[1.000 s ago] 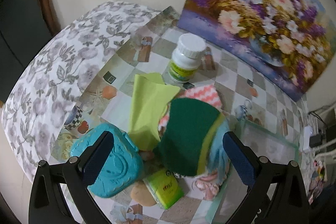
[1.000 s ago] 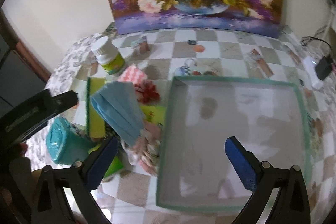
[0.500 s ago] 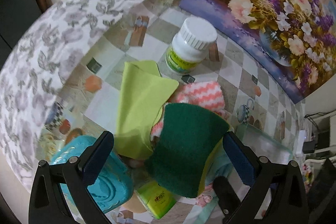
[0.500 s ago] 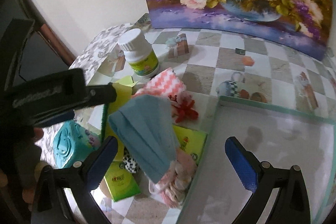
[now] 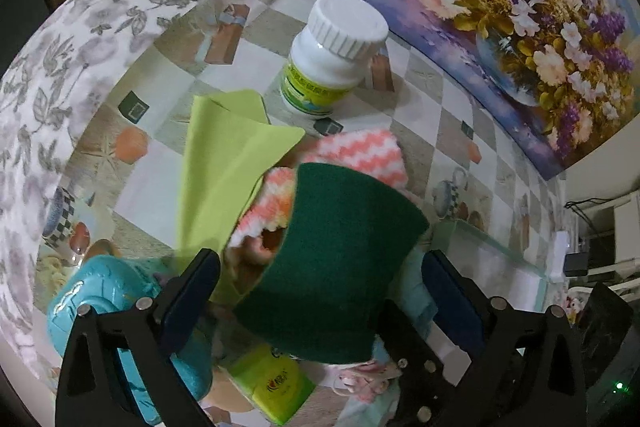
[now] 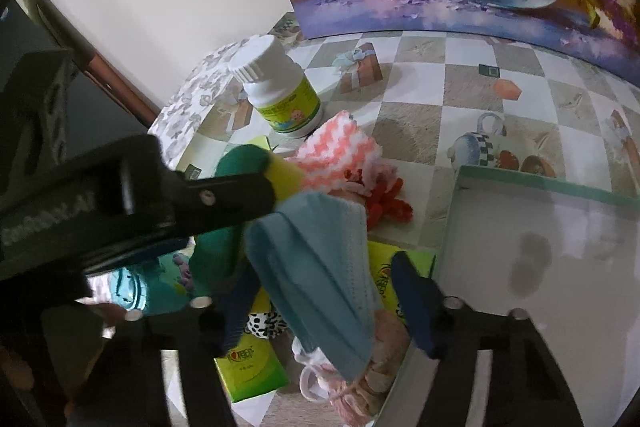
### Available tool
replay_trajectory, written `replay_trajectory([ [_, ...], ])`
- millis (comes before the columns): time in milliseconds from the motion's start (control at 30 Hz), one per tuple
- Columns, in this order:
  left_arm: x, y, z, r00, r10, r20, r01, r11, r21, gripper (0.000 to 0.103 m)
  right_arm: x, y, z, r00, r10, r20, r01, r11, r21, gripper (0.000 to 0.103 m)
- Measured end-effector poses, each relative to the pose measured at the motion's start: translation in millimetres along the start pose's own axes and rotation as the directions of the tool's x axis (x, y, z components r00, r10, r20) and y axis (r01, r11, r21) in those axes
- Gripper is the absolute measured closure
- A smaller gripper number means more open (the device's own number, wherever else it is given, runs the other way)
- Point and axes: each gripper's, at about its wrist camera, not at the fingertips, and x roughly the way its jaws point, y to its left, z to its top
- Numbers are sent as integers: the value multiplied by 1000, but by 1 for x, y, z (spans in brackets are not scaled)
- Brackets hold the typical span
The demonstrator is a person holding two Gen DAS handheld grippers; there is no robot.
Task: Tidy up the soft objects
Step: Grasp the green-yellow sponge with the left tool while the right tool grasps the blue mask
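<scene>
Left wrist: your left gripper [image 5: 320, 291] is spread wide, straddling the sponge [image 5: 340, 267] on top of the pile. Green scouring face up, bowed; it looks light and springy, so pinch across its short sides, mid-thickness. Yellow cloth [image 5: 232, 179] leans beside it, limp, likely to drape and drag. Pink-white knit [image 5: 360, 155] lies behind; bottle [image 5: 332, 55] stands past that. Teal box [image 5: 100, 307] sits at the left finger.

Right wrist: your right gripper [image 6: 320, 299] is spread too, pads either side of the blue mask [image 6: 316, 267], not yet closed. Thin, floppy pleats; take it near the middle fold. Only this view shows the tray [image 6: 540, 183] well, just right of the pile, plus the sponge's yellow foam edge and the red knit flower [image 6: 384, 203]
</scene>
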Motion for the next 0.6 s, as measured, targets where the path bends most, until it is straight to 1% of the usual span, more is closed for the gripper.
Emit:
replay_trajectory([
  [33,0,0,0,1000,3,1,-3,1000,1,3,1,-1,0,1000,-1,-2,1,1000,3,50],
  [100,0,0,0,1000,10,4,-10,1000,8,3,2,-2,-1,1000,-2,-6,2,1000,7,60],
  [167,1,-2,0,1000,26,2,-26,999,19,10,2,-4,-1,1000,2,-6,-2,1000,16,65],
  [200,2,-2,0,1000,29,1,-29,999,25,11,2,-5,-1,1000,1,-5,-1,1000,19,69],
  [367,5,-13,-2,999,34,-2,-33,997,71,11,-1,-13,0,1000,13,5,-13,999,41,77],
  [467,6,-21,-3,998,57,-1,-57,992,110,11,-5,-19,1,1000,23,13,-23,998,61,84],
  [533,7,-26,-5,998,70,-1,-70,989,130,11,-7,-22,2,999,26,18,-27,997,73,86],
  [600,9,-30,-7,998,69,-6,-67,987,145,13,-9,-26,2,999,31,24,-33,996,85,89],
])
